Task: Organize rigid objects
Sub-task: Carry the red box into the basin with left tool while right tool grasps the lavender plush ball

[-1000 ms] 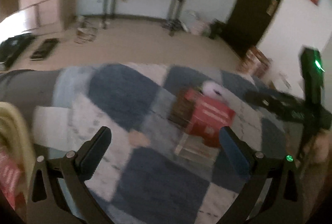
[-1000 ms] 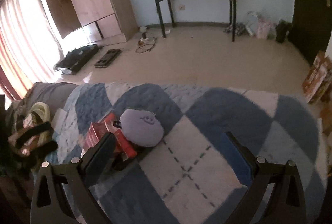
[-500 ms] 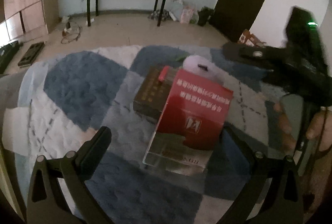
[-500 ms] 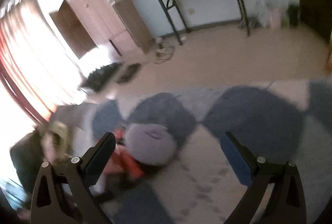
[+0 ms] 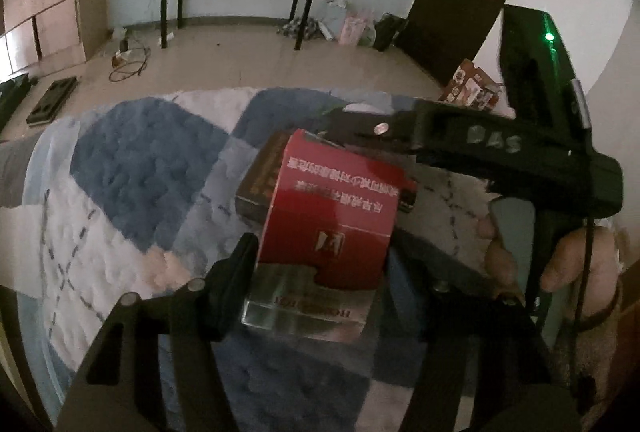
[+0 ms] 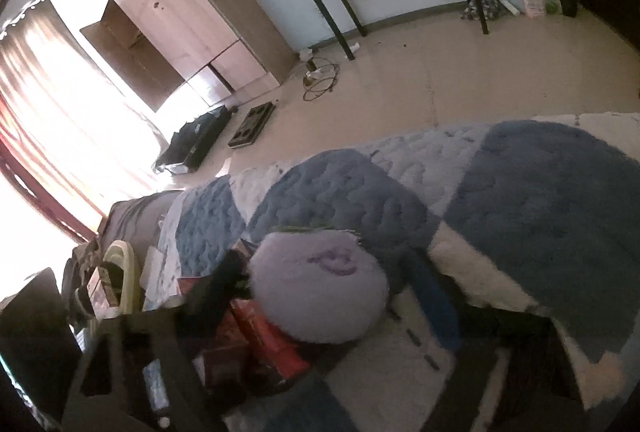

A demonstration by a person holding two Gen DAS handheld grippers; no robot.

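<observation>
left tool [image 5: 320, 264]: i see its jaws have just been closing; they now press both sides of the red box [image 5: 332, 216].
right tool [image 6: 320, 288]: jaws have just been closing; they flank the lilac plush [image 6: 320, 296]; grip i cannot tell.
box: on the blue-and-white blanket [image 5: 132, 199], against a dark box [image 5: 260, 183].
plush: atop red boxes [image 6: 264, 336].

Bed [image 5: 132, 167] covered by fuzzy blanket [image 6: 540, 191], blue/white checks, dashed stitch lines. On blanket: red carton [image 5: 332, 207], clear acrylic block [image 5: 304, 312] under its near end, dark brown box [image 5: 260, 179] just behind, touching. Lilac round plush [image 6: 320, 296] rests beside and partly over red boxes [image 6: 264, 336]. Papers [image 6: 160, 272] near grey bed edge.
</observation>
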